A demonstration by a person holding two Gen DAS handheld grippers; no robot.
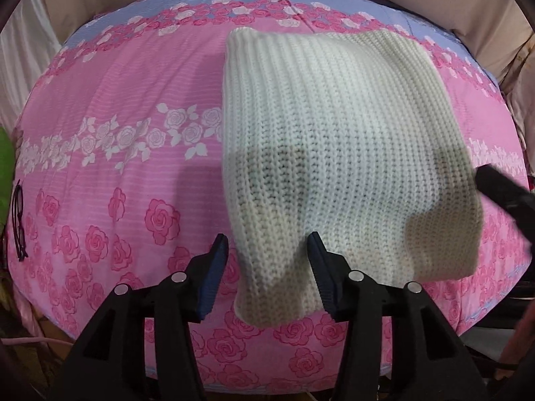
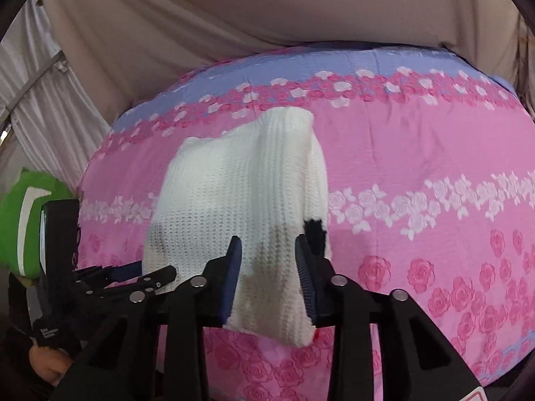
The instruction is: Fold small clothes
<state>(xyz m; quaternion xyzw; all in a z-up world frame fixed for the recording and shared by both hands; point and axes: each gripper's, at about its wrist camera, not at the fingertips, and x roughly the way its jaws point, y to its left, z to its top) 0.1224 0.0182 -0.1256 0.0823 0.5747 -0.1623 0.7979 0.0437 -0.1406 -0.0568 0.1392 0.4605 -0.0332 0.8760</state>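
A white ribbed knit garment (image 1: 334,140) is held up over the pink bed, its far part resting on the sheet. In the left wrist view its near left corner hangs between the blue pads of my left gripper (image 1: 267,237). It touches the right pad, but a strip of sheet shows beside the left pad, so the jaws stand open. My right gripper (image 2: 267,239) is shut on the garment's (image 2: 240,183) near right corner, with knit filling the gap between its pads. A black patch (image 2: 314,230) shows on the garment's right edge. The left gripper (image 2: 147,277) reaches the garment's left edge.
A pink rose-printed sheet (image 1: 117,153) with a lilac band covers the bed. Beige cloth (image 2: 234,16) hangs behind it. A green object (image 2: 20,220) sits off the bed's left side, near a black looped item (image 1: 18,220). A hand (image 2: 43,364) holds the left gripper.
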